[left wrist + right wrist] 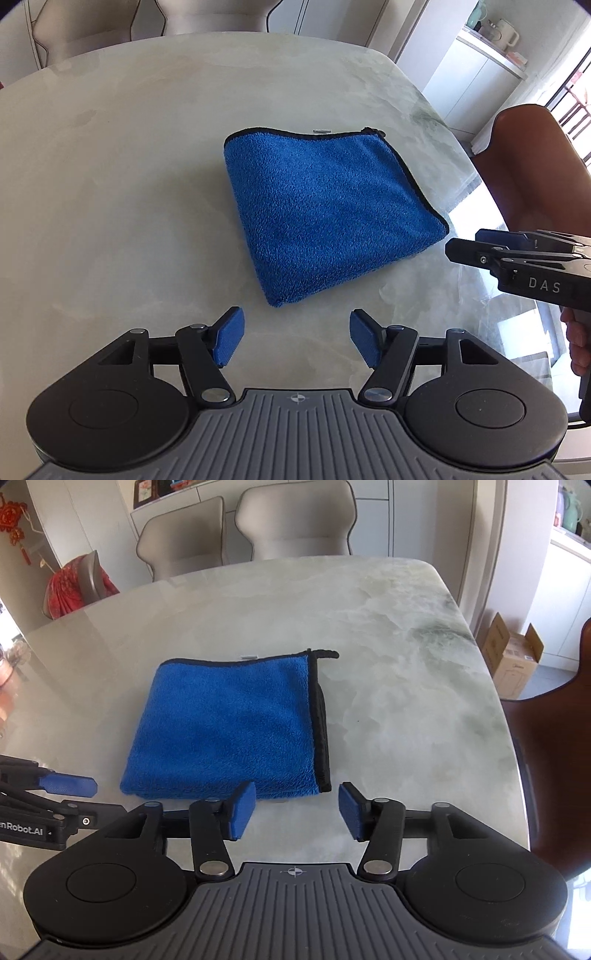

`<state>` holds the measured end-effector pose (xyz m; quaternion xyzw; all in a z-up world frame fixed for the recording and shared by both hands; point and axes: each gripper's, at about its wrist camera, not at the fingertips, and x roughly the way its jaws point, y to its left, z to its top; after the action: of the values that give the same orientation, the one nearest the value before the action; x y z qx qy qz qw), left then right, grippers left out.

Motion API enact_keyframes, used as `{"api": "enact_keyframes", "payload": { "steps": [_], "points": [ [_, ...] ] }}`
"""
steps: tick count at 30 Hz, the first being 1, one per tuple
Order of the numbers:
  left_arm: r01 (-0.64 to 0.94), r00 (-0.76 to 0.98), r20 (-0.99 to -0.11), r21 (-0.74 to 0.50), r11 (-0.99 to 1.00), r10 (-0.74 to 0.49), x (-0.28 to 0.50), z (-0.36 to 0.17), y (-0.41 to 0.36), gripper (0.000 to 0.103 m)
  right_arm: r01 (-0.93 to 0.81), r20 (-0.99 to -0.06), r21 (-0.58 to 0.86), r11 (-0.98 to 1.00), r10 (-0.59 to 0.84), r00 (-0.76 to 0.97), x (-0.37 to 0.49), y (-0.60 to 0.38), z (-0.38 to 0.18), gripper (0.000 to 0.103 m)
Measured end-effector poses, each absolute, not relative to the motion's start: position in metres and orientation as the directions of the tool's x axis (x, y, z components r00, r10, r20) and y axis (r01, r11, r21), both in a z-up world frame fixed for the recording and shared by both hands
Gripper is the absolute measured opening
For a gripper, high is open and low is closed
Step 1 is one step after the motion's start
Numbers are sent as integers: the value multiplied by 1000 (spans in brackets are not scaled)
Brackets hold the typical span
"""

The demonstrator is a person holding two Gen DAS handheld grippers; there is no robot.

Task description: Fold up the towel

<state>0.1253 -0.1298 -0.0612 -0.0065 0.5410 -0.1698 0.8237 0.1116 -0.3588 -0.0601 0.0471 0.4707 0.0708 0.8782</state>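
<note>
A blue towel [325, 210] with black edging lies folded into a small square on the pale marble table [110, 184]. My left gripper [296, 338] hovers just short of the towel's near corner, jaws open, nothing between the blue pads. In the right wrist view the same towel [225, 723] lies flat, its black hem and hanging loop on the right side. My right gripper [297, 810] is open near the towel's near right corner, and its pads do not press on the cloth. Each gripper shows in the other's view: the right gripper [480, 245] and the left gripper [70, 786].
Grey chairs [295, 520] stand at the table's far edge. A brown chair [532, 155] is at the right side, with a cardboard box [513, 657] on the floor beyond. A hand [578, 343] grips the right tool's handle.
</note>
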Motion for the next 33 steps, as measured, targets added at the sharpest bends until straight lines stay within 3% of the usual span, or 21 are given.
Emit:
{"api": "enact_keyframes", "payload": {
  "steps": [7, 16, 26, 33],
  "points": [
    [253, 382, -892, -152, 955, -243, 105, -52, -130, 79, -78, -818, 118, 990, 141, 557, 95, -348, -41, 79],
    [218, 395, -885, -171, 961, -247, 86, -40, -126, 81, -71, -826, 106, 992, 128, 549, 79, -335, -29, 85],
    [166, 460, -869, -120, 979, -185, 65, -25, -122, 82, -50, -825, 57, 997, 75, 560, 62, -322, -14, 100],
    [141, 502, -849, -108, 984, -165, 52, -10, -121, 82, -16, -833, 30, 999, 34, 552, 49, -316, -3, 102]
  ]
}}
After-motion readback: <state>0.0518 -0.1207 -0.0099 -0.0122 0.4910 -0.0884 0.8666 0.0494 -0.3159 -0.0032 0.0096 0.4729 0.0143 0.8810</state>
